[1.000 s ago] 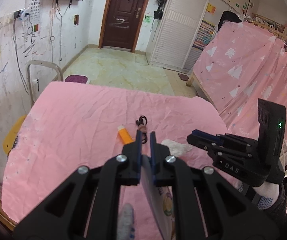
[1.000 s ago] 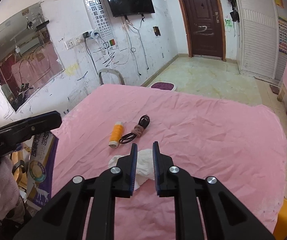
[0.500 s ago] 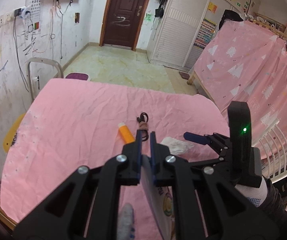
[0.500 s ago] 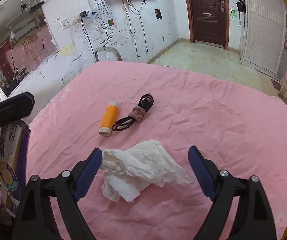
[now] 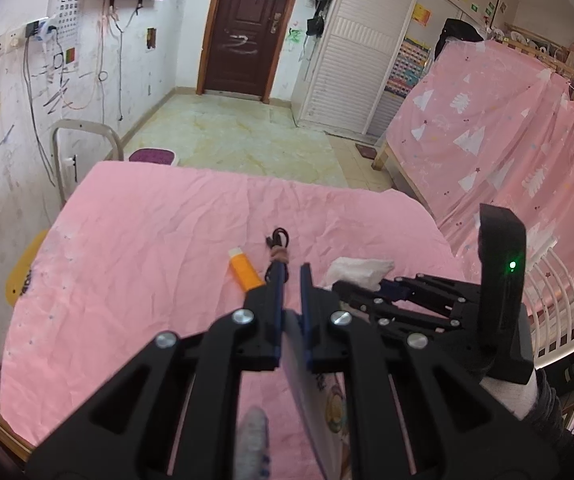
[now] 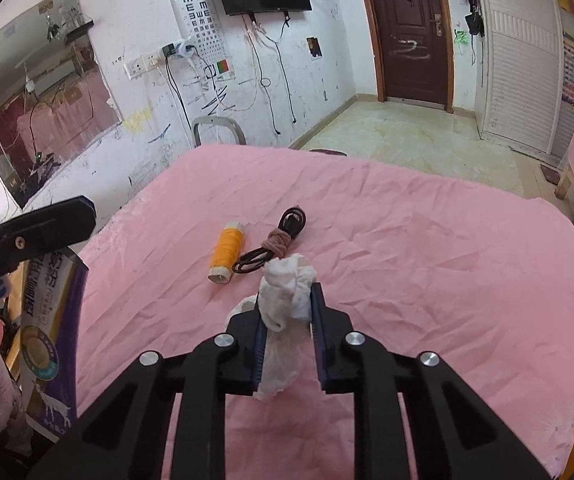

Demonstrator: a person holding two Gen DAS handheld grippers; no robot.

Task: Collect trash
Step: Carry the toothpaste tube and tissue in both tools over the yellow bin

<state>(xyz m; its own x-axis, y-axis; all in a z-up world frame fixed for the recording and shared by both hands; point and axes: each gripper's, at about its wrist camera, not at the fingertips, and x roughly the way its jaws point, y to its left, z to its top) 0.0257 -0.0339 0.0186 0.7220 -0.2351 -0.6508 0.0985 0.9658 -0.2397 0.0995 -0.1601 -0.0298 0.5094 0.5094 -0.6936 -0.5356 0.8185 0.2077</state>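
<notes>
A crumpled white tissue (image 6: 283, 280) is pinched between the blue pads of my right gripper (image 6: 287, 296), whose jaws are closing onto it, just above the pink cloth (image 6: 447, 280). In the left wrist view the same tissue (image 5: 361, 268) sticks out ahead of the right gripper (image 5: 361, 283). My left gripper (image 5: 290, 270) is shut on the thin top edge of a purple printed bag (image 5: 301, 364), which hangs at the table's left edge (image 6: 47, 320). An orange thread spool (image 6: 226, 250) and a coiled black cable (image 6: 283, 232) tied with a brown band lie just beyond the tissue.
A metal chair frame (image 5: 83, 148) stands past the table's far left corner, and a yellow stool (image 5: 23, 268) sits by its left side. A pink patterned curtain (image 5: 507, 140) hangs over a bed on the right. Tiled floor leads to a dark door (image 5: 243, 28).
The right gripper opened wide over the flat tissue, then sank and closed on it, bunching it up between the pads. The left gripper and its bag stayed still.
</notes>
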